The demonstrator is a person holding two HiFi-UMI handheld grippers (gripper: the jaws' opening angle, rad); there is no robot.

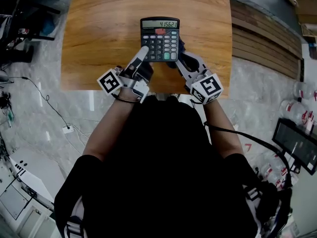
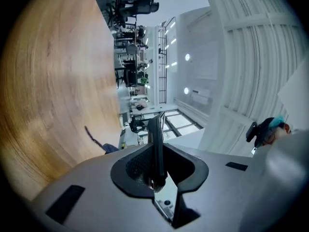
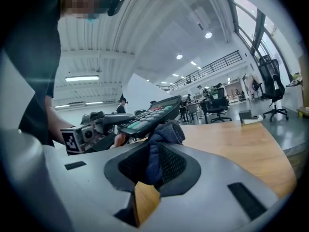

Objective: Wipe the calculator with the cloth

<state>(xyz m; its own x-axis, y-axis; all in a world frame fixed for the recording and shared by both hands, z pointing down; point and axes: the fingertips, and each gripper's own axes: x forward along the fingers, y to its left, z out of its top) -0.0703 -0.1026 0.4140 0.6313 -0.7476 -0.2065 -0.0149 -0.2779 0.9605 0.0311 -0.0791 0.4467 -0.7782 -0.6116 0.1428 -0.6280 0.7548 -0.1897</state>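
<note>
The black calculator (image 1: 160, 38) with a lit display hangs tilted above the wooden table (image 1: 99, 33). My left gripper (image 1: 143, 53) is shut on its lower left edge; in the left gripper view the calculator (image 2: 158, 129) stands edge-on between the jaws of the left gripper (image 2: 157, 154). My right gripper (image 1: 179, 57) is shut on a dark blue cloth (image 1: 181, 47) at the calculator's lower right corner. In the right gripper view the bunched cloth (image 3: 164, 134) sticks out of the right gripper (image 3: 159, 159) and touches the calculator's (image 3: 152, 114) underside, with the left gripper (image 3: 87, 132) behind it.
The table's near edge (image 1: 89, 87) lies just below both grippers. Wooden slats (image 1: 262, 43) lie on the floor at the right, with bottles (image 1: 297, 108) near them. A cable (image 1: 47, 100) runs over the floor at the left. Office chairs (image 3: 270, 88) stand far off.
</note>
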